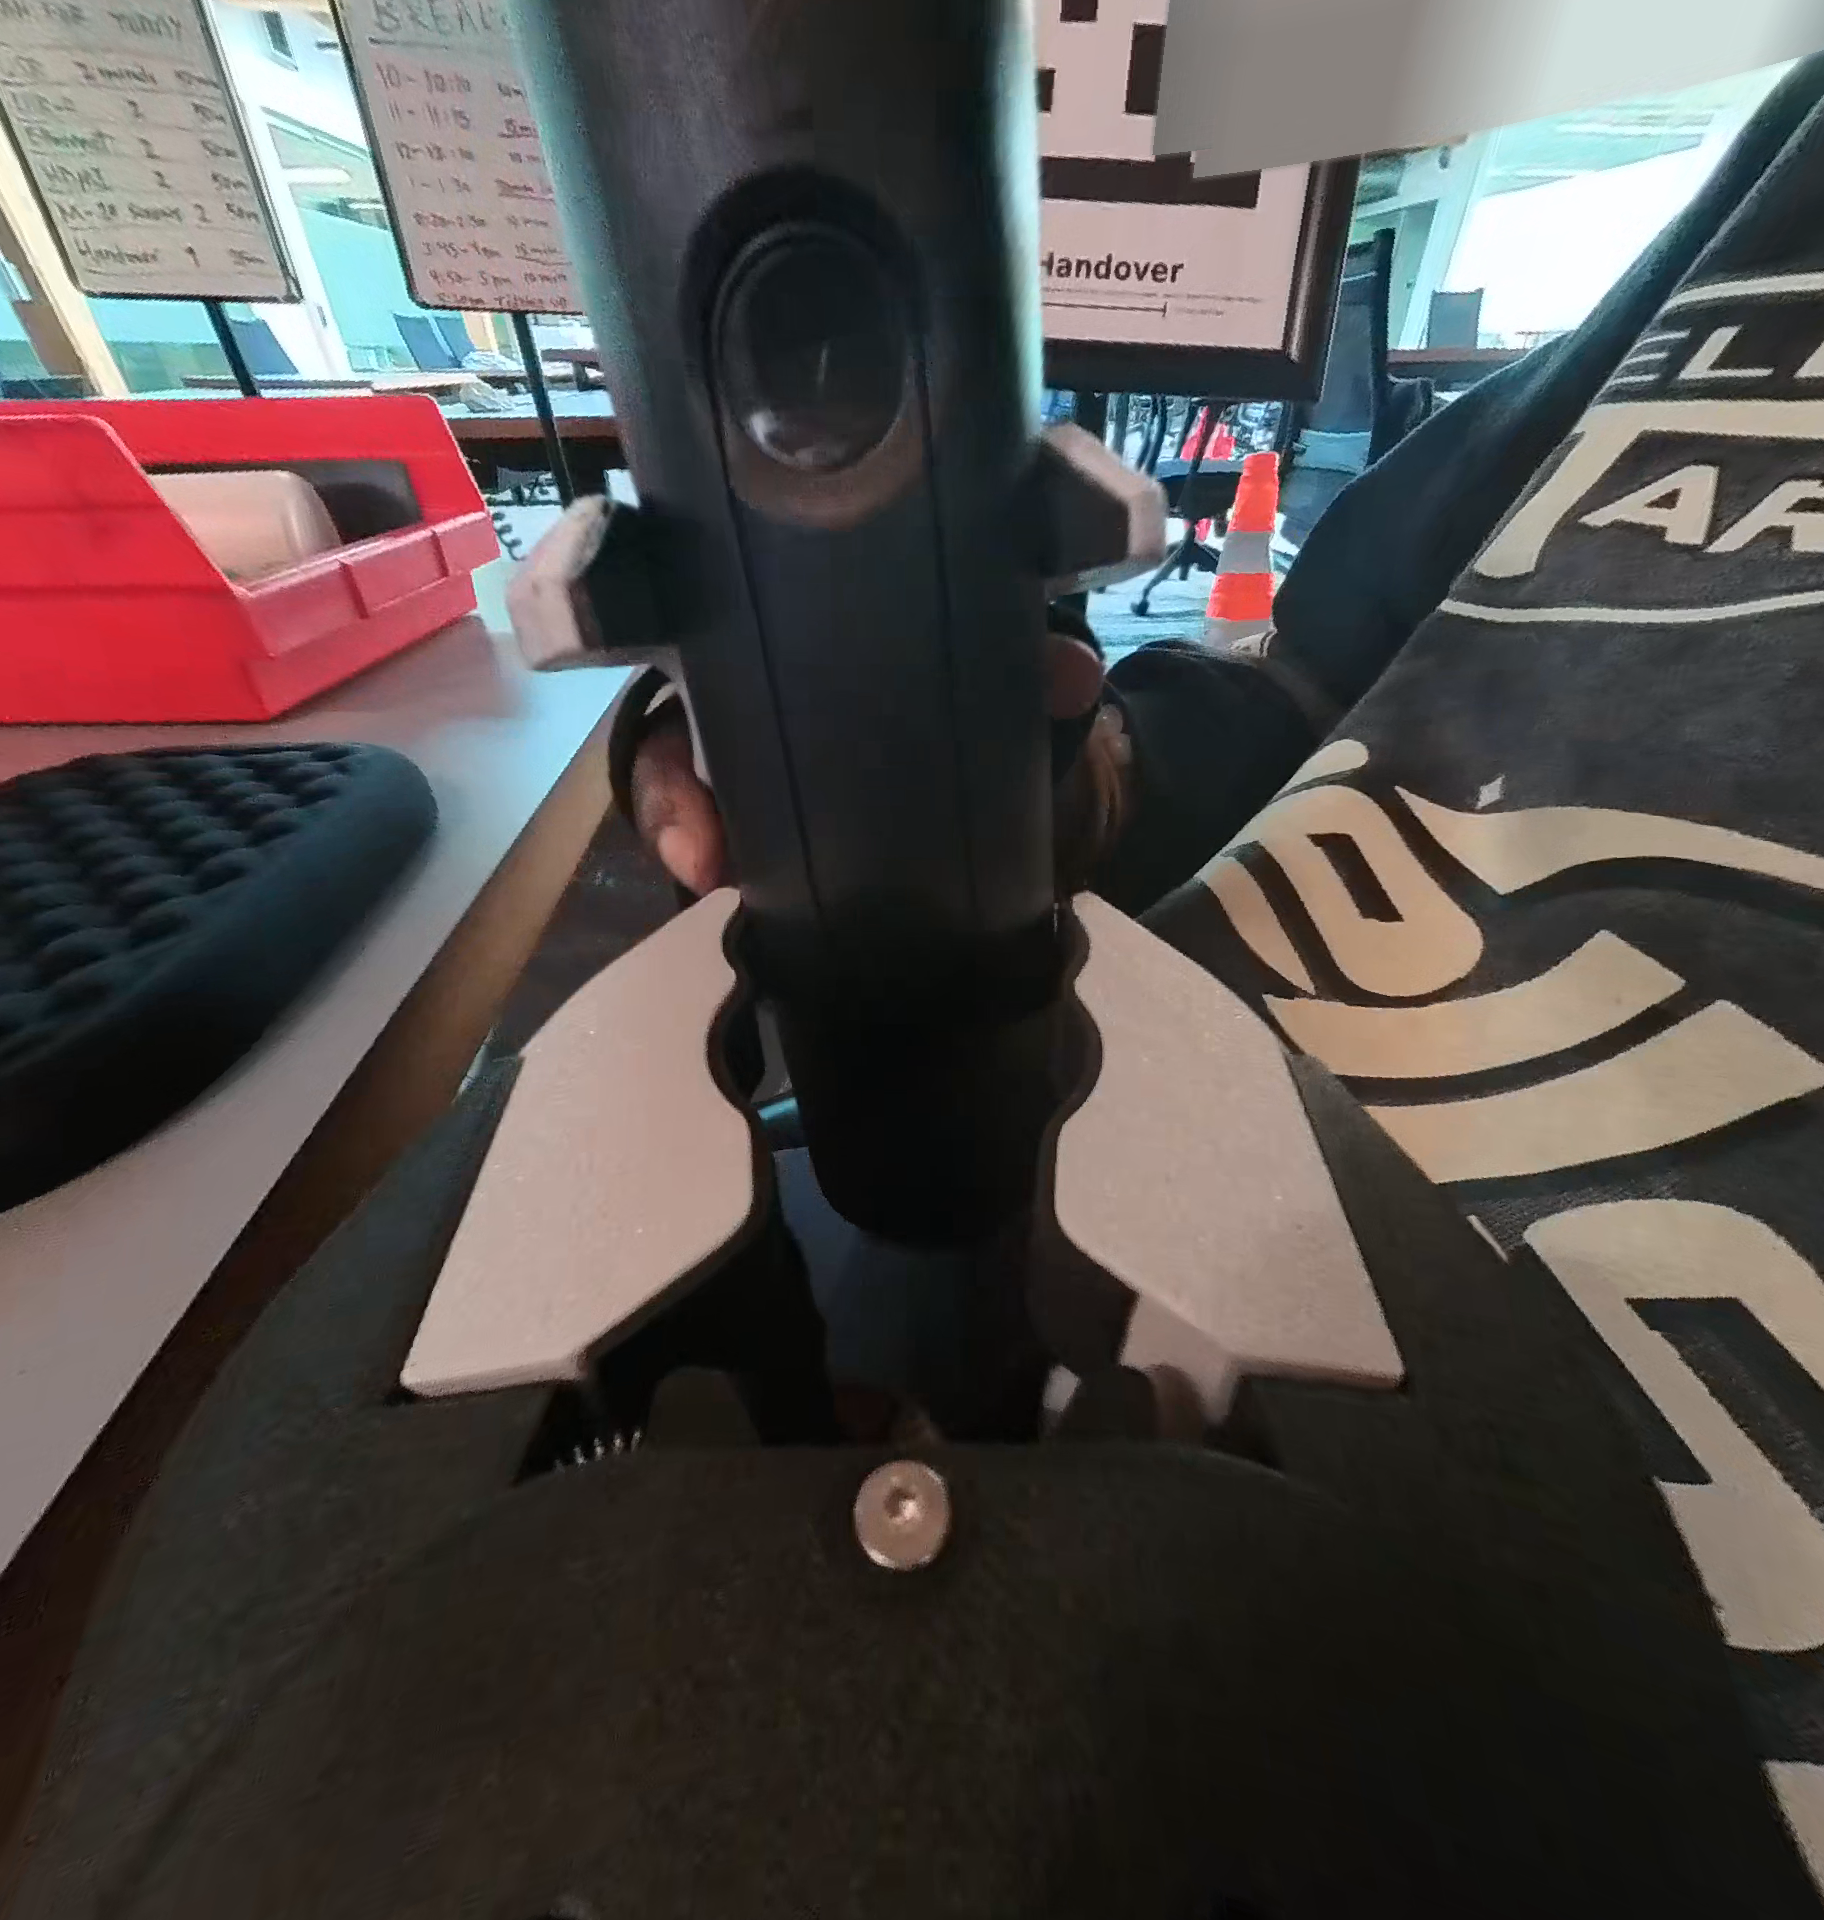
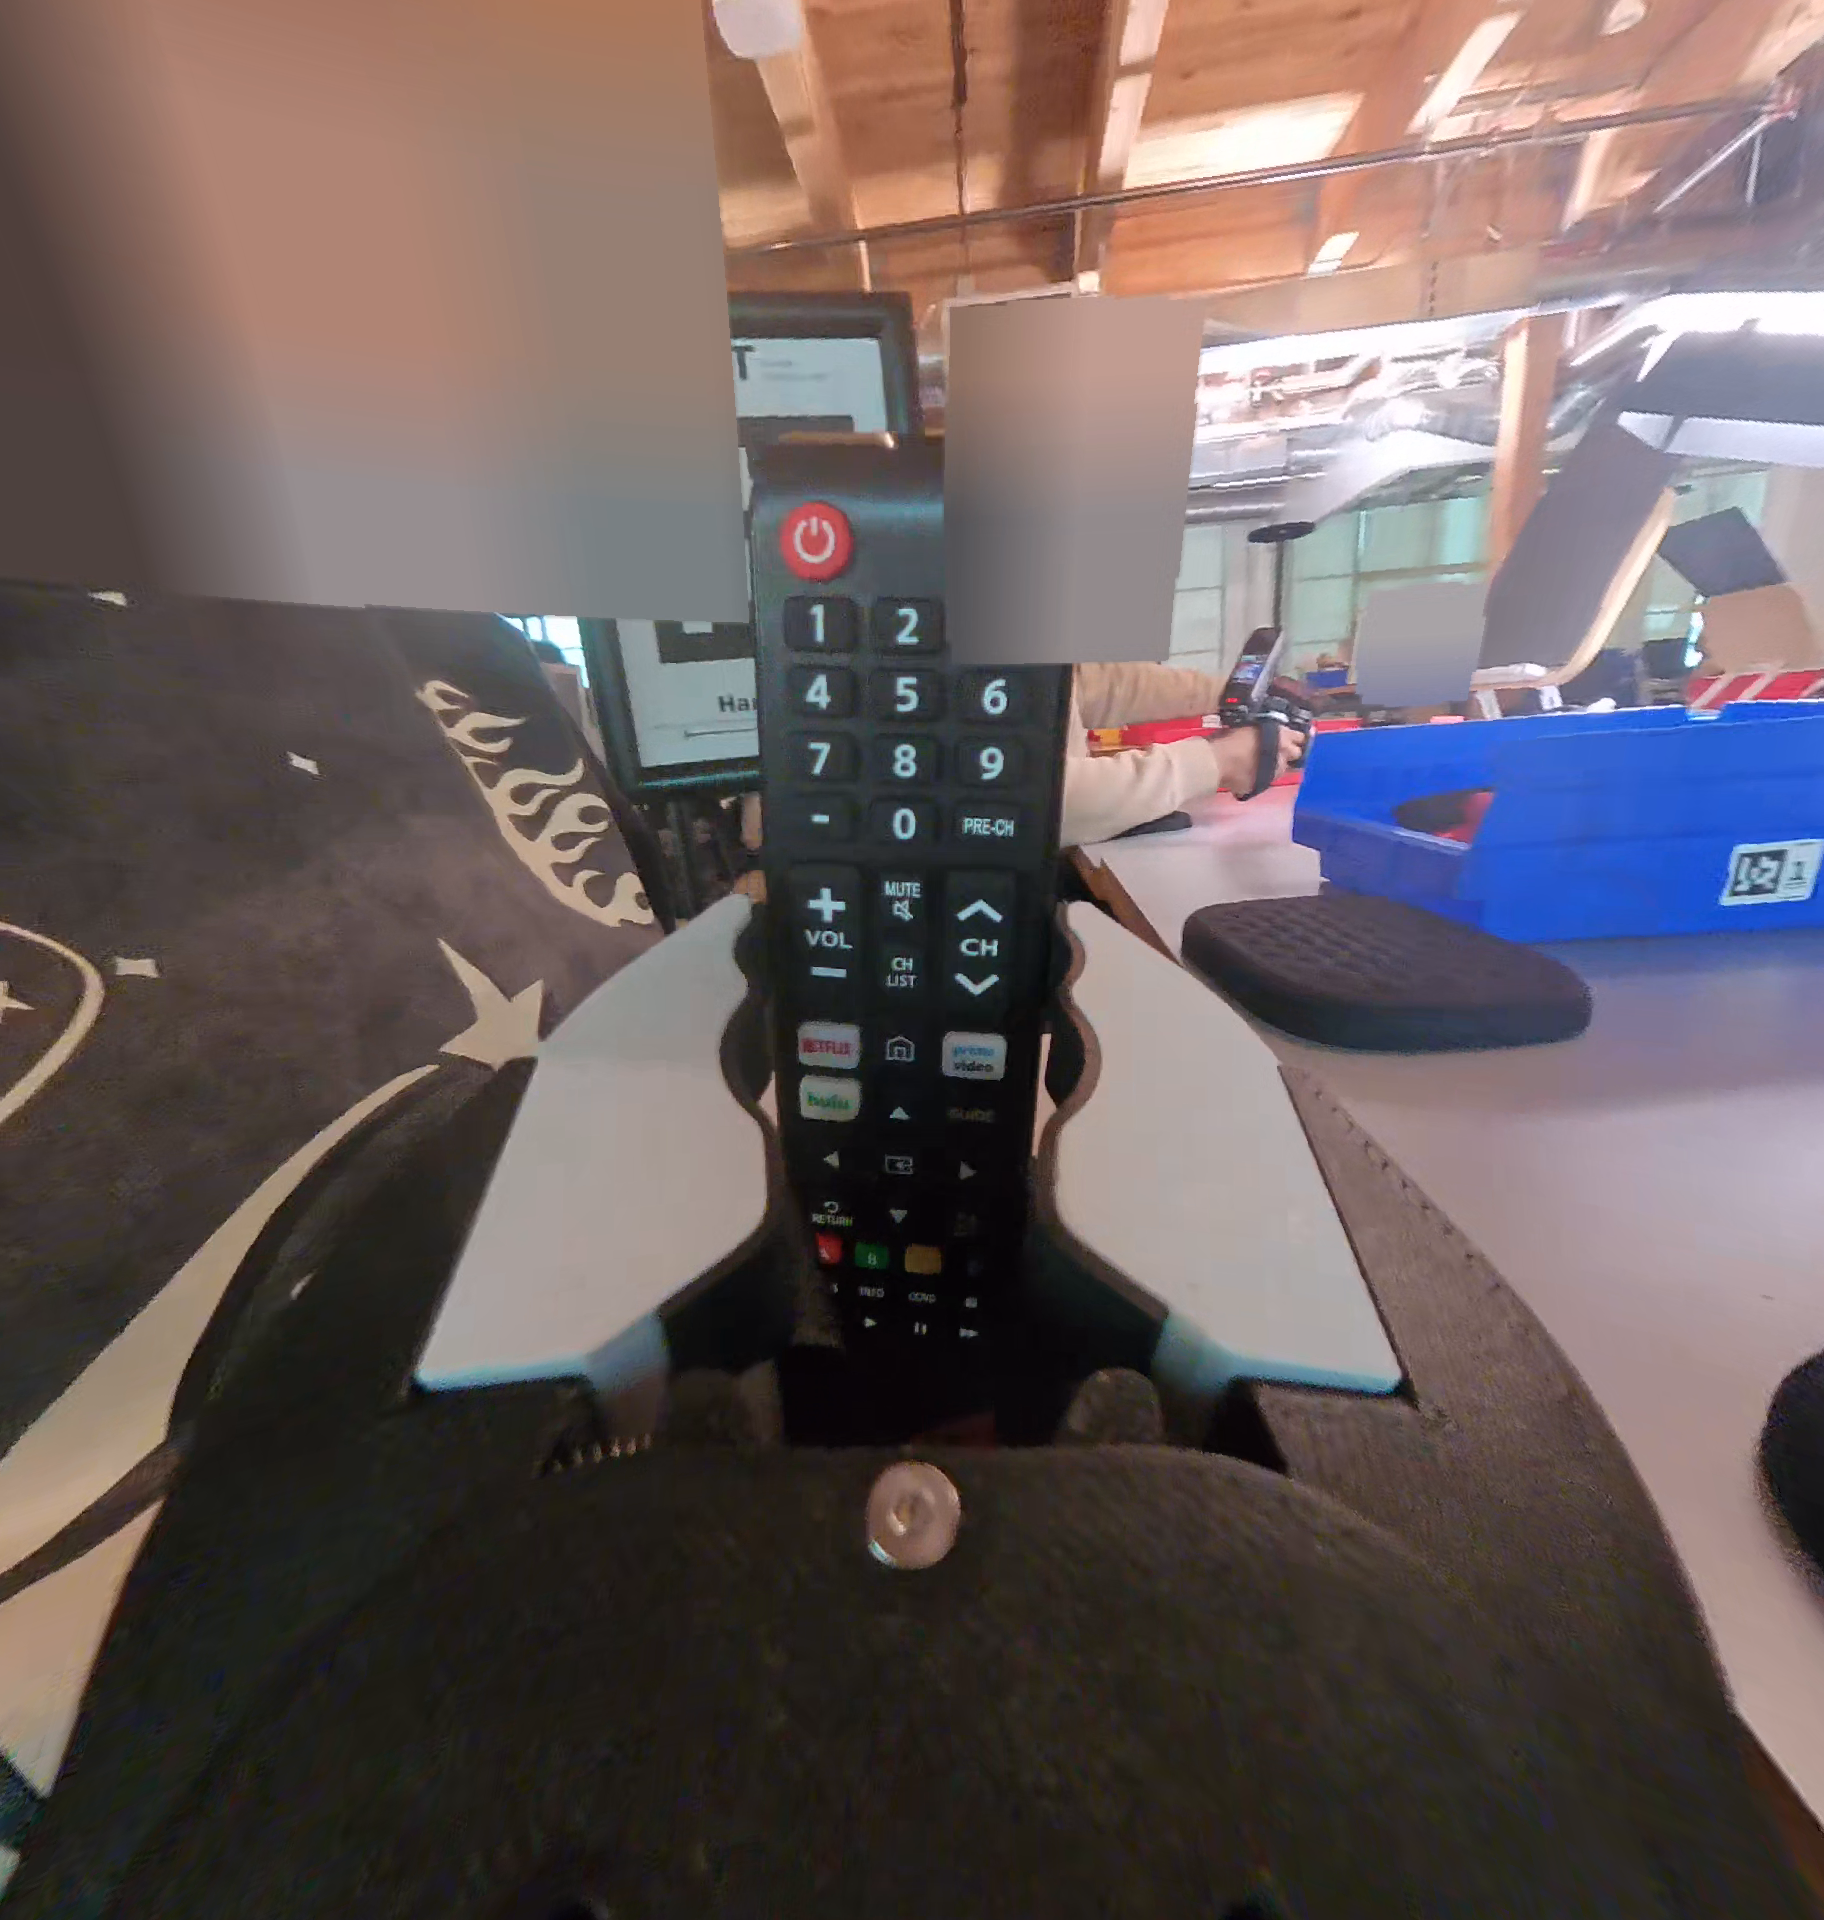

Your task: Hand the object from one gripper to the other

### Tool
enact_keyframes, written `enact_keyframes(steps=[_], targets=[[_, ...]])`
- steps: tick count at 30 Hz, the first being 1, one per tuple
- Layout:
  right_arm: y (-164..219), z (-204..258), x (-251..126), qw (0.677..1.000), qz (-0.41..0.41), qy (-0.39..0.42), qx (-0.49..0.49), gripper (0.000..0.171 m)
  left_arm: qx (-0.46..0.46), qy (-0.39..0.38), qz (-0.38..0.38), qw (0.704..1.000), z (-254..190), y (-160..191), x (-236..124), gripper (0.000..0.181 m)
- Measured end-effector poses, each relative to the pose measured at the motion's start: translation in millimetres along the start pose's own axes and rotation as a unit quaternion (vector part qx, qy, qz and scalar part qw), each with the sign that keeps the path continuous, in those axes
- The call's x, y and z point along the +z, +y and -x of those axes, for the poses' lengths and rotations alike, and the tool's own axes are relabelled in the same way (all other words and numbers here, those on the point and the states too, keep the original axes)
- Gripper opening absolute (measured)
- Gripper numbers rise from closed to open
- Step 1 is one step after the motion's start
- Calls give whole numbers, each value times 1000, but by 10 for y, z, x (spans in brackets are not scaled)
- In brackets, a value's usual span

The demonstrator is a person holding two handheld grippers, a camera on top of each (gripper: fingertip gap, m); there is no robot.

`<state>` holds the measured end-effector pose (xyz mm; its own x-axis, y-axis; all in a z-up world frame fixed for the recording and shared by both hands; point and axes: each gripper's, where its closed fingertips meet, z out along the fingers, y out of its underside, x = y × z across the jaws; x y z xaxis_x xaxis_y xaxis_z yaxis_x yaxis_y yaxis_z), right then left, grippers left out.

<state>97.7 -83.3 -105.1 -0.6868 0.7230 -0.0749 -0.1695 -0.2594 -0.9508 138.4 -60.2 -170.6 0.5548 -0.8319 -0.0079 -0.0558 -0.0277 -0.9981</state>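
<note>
A black TV remote (image 2: 903, 831) lies between the two grippers, off the table's edge. In the right wrist view its button side faces the camera. Its lower end sits deep between the white fingers of my right gripper (image 2: 908, 914), which close on its sides. In the left wrist view I see the remote's plain back (image 1: 866, 727). One rounded end sits between the fingers of my left gripper (image 1: 903, 914), which press on it. The right gripper's fingertips (image 1: 565, 592) clamp the remote farther up, with a hand behind them. The left gripper does not show in the right wrist view.
A grey table (image 1: 212, 1299) holds a red bin (image 1: 212, 582) and a black mesh pad (image 1: 139, 935); a blue bin (image 2: 1614, 821) and another black pad (image 2: 1386, 977) show in the right wrist view. A person's black printed garment (image 1: 1562, 935) is close by. An orange cone (image 1: 1246, 561) stands beyond. Left tips to right tips: about 7 cm.
</note>
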Motion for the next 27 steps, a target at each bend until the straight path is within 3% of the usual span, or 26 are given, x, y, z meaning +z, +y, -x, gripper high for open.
enact_keyframes(steps=[4,7,9,13,18,20,22,24,27], targets=[[24,-143,23,996,8,73,-54,51,-4,-68,-5,998,200,-11,-23,54],[-40,-347,-25,974,-8,191,-118,50,53,-184,-9,981,449,-63,-110,59],[-60,-488,-93,951,-9,275,-143,51,112,-274,-1,955,590,-97,-192,59],[-10,-519,-88,937,-3,316,-152,51,194,-337,30,921,645,-82,-224,34],[10,-539,-92,944,-1,305,-129,50,92,-266,-10,959,600,-79,-208,29],[-41,-428,-46,967,-15,225,-117,40,14,-175,-46,983,473,-128,-187,26],[-111,-317,-56,988,-38,141,-56,42,-52,-87,-76,992,337,-185,-184,25],[-114,-315,-108,994,-36,91,45,52,-111,-24,-84,990,245,-192,-180,25],[-74,-226,-111,991,-27,22,133,53,-141,31,-75,987,126,-163,-150,25]])
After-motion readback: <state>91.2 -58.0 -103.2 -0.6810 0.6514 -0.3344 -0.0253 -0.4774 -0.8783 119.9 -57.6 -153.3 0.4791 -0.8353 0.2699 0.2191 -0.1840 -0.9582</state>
